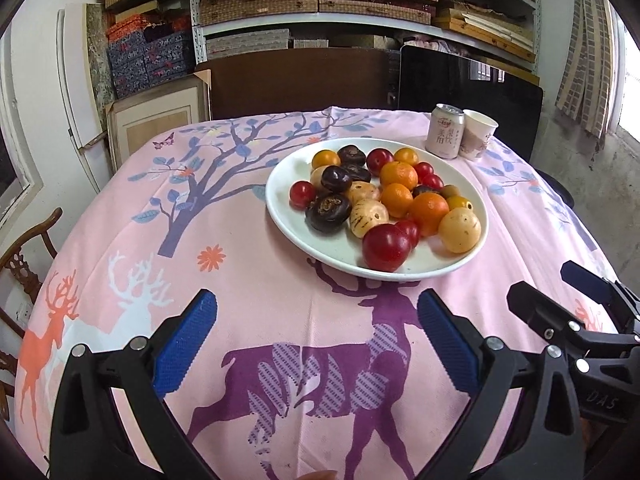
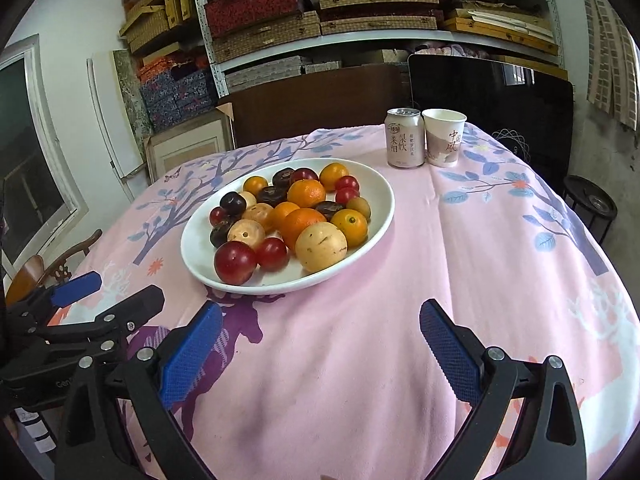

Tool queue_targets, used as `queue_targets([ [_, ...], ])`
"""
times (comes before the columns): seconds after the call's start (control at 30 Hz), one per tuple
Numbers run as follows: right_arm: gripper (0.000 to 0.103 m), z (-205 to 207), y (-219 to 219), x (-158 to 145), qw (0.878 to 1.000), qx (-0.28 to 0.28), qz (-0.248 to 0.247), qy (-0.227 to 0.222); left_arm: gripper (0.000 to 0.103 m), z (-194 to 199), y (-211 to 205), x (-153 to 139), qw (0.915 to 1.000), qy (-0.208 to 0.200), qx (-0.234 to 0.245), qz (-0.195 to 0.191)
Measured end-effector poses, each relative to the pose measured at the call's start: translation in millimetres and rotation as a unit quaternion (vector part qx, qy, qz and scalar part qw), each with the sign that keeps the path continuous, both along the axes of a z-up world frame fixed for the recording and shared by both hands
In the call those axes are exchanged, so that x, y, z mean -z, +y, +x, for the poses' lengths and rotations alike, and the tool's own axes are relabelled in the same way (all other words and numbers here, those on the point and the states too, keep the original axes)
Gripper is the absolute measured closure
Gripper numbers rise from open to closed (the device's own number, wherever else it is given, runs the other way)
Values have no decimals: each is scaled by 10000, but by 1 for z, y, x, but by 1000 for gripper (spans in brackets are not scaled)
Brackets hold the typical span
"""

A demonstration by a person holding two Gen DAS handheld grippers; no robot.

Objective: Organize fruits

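Foreground: left gripper (image 1: 316,344) and right gripper (image 2: 320,350), jaws spread, empty, above pink tablecloth (image 2: 460,264). Centre: white plate (image 2: 372,216) heaped with fruits (image 2: 296,216). Beyond: can (image 2: 404,138) touching paper cup (image 2: 443,137).

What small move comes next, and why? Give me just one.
Probably ease the right gripper forward toward the big red plum at the near edge of the white plate. Both grippers are open and empty, short of the plate, with the left gripper no closer. All the fruit is piled mixed on the plate, and that plum sits clear at the rim.
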State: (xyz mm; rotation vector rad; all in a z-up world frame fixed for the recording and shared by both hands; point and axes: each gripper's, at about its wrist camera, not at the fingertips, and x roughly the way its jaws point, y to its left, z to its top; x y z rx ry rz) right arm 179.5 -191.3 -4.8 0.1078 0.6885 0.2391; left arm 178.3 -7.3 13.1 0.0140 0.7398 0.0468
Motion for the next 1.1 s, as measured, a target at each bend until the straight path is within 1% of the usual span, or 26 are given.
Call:
queue_targets([
  [0.17,3,-1,-1,0,10000,-3,3,-2,5,0,-3,0,10000,-14,17,76],
  [0.4,3,-3,-1,0,10000,-12,8,-1,5,0,-1,1,10000,26,43,-13],
  [0.83,3,-2,-1,-3,10000,-25,4,15,5,1,0,3,9999,66,53,-67],
  [0.97,3,-3,-1,-3,10000,-38,23,34,5,-1,0,2,10000,-38,34,8],
  [1.1,3,-3,-1,-3,10000,-36,11,29,5,0,0,2,10000,-22,41,-5],
])
